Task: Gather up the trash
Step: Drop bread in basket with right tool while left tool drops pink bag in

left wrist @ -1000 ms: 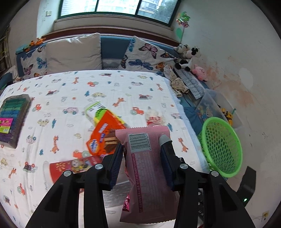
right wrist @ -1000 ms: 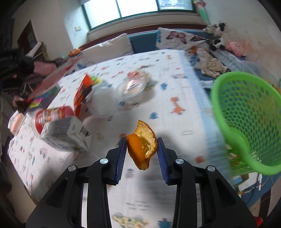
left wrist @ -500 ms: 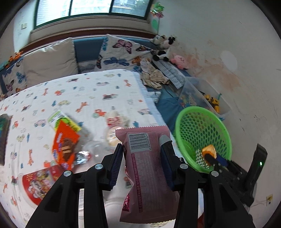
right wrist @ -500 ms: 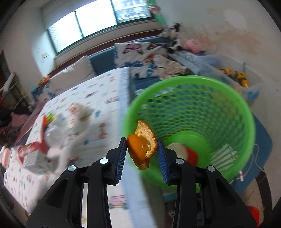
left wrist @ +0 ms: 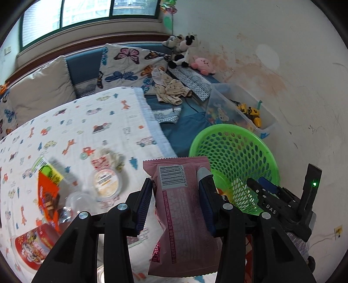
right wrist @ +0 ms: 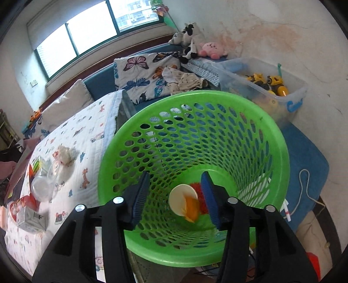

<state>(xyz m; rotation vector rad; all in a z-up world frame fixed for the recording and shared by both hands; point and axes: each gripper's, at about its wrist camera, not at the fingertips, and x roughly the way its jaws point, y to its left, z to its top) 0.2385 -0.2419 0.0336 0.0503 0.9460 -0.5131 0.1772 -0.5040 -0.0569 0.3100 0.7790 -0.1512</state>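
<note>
The left gripper (left wrist: 176, 209) has its jaws pressed on a pink snack wrapper (left wrist: 182, 217), barcode side up, which hangs between them and sticks out above and below the pads. It is held above the near edge of the bed (left wrist: 71, 135), just left of the green mesh basket (left wrist: 237, 152).

The right gripper (right wrist: 174, 196) hangs over the mouth of that green mesh basket (right wrist: 280, 152); its jaws have just been opening and now stand apart with nothing between the pads. Below them, inside the basket, an orange peel (right wrist: 191, 209) is blurred against a white paper cup (right wrist: 180, 196) and something red on the basket floor. In the left wrist view the right gripper (left wrist: 258, 187) shows at the basket's near rim.

Farther left, on the vehicle-print bedspread, lie an orange snack box (left wrist: 47, 196), a clear plastic cup (left wrist: 78, 200), a round lidded tub (left wrist: 106, 180), a crumpled tissue (left wrist: 108, 154) and a red printed can (left wrist: 30, 246). The right wrist view adds a small grey carton (right wrist: 32, 219).

Beyond the basket stands a clear bin of toys (right wrist: 271, 87). Behind it are a butterfly cushion (left wrist: 128, 65), plush toys (left wrist: 184, 50) and a window (left wrist: 87, 13).
</note>
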